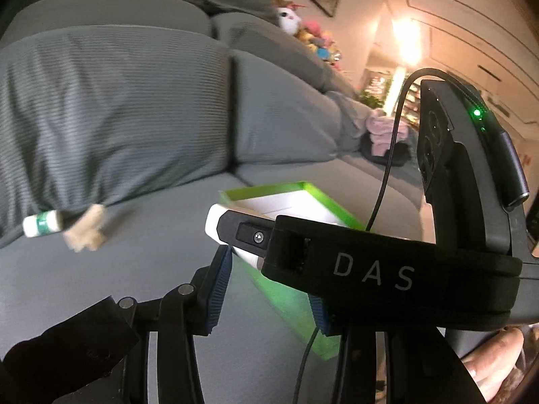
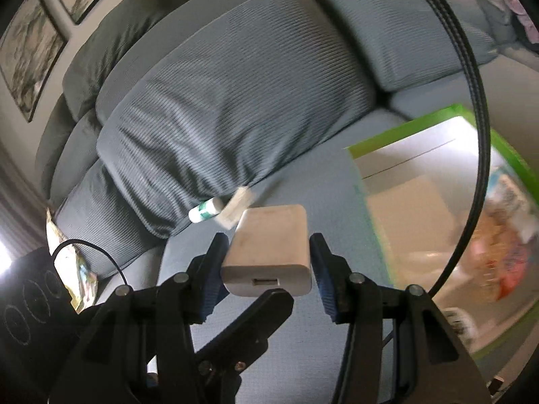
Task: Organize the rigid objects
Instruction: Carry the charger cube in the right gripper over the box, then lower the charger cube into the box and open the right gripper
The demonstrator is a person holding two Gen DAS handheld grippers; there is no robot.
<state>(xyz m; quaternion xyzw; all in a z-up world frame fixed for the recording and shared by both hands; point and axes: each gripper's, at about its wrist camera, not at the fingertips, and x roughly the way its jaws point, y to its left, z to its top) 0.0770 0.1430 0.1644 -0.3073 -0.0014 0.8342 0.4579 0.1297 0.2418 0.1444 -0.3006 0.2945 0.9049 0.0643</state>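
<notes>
My right gripper (image 2: 267, 262) is shut on a white USB charger block (image 2: 269, 249), held above the grey sofa seat (image 2: 303, 353). In the left wrist view the same charger (image 1: 215, 222) shows in the right gripper's black finger. My left gripper (image 1: 269, 289) is open and empty, its blue pads (image 1: 219, 289) apart, just below the right gripper. A green-edged box (image 2: 404, 141) with a white inside lies on the seat to the right; it also shows in the left wrist view (image 1: 269, 192). A small white-and-green tube (image 2: 205, 212) and a beige block (image 2: 235, 208) lie by the cushion.
Grey ribbed back cushions (image 2: 235, 101) line the sofa. The box holds a white card and colourful packets (image 2: 505, 235). A black cable (image 2: 471, 101) hangs across the right view. Plush toys (image 1: 313, 33) and pink cloth (image 1: 384, 128) sit at the sofa's far end.
</notes>
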